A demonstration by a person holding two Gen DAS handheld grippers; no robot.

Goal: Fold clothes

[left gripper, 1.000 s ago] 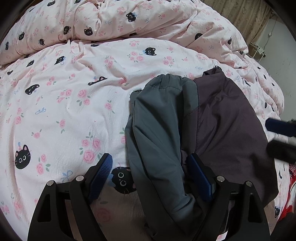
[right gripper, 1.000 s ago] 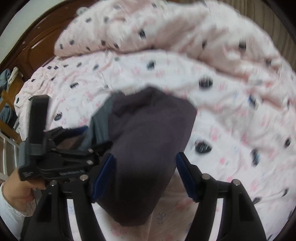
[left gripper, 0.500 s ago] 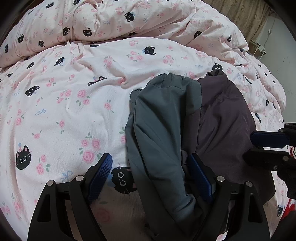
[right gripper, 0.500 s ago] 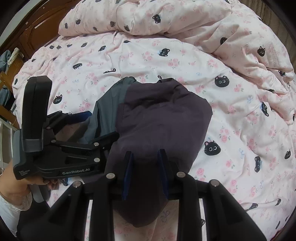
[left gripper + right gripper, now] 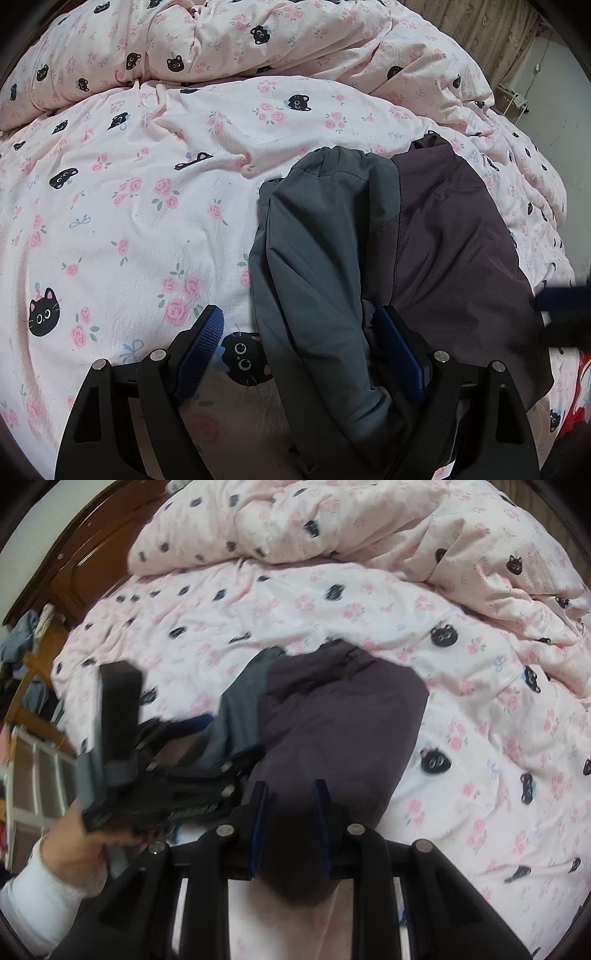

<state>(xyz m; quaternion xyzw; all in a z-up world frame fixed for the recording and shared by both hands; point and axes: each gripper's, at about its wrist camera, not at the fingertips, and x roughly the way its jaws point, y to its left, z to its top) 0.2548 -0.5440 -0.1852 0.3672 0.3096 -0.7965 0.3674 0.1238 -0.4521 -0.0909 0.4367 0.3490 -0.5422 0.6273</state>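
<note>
On the bed (image 5: 147, 229) the garment (image 5: 388, 258) lies lengthwise away from both tongs, its near end under them: left tongs (image 5: 299, 354) gape wide astride its grey edge, right tongs (image 5: 290, 827) are closing on the purple hem.

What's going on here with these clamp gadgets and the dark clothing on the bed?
A person is folding a garment on a bed with a pink cat-print cover, holding a two-finger gripper in each hand. The garment is part grey, part dark purple. The right gripper is closing on the purple end, with the fabric between its fingers. The left gripper stands wide open around the grey edge, pinching nothing yet.
</note>
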